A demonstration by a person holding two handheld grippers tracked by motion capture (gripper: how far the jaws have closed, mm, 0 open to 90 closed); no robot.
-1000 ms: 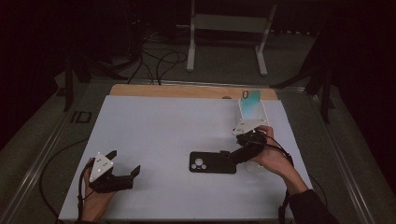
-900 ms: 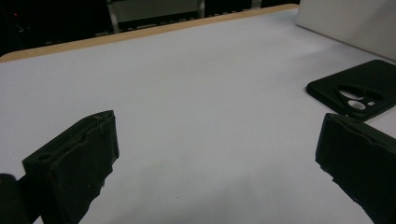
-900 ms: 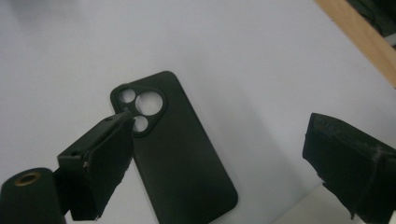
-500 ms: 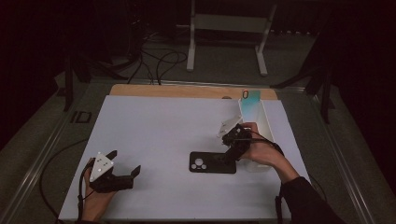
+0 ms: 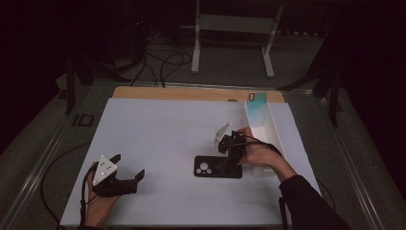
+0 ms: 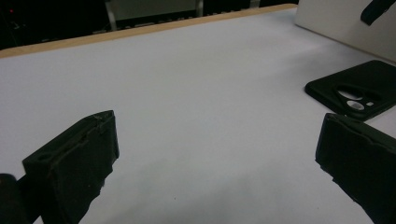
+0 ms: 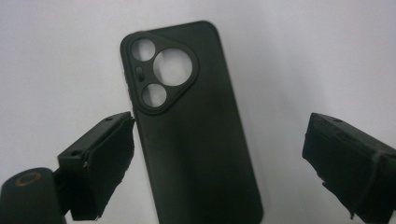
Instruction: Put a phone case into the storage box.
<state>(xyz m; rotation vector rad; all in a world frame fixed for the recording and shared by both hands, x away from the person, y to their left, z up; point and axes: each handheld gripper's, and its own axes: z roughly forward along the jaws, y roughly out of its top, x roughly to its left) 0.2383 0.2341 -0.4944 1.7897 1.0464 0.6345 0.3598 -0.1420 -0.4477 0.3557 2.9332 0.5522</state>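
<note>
The right gripper [image 5: 229, 152] tilted down over the phone case [image 5: 218, 166], jaws apart; the left gripper [image 5: 125, 173], also apart, rested well left of it.

Dim room; white stand [image 5: 233, 28] on grey floor [image 5: 230, 72] behind table [image 5: 158, 129].

Your table [image 5: 158, 139] has a white sheet over it, with a bare wooden strip [image 5: 191, 93] along the far edge. A black phone case [image 5: 218, 166] lies flat on the sheet, camera cutouts up; a long white tray [image 5: 262, 127] sits just beside it.
</note>
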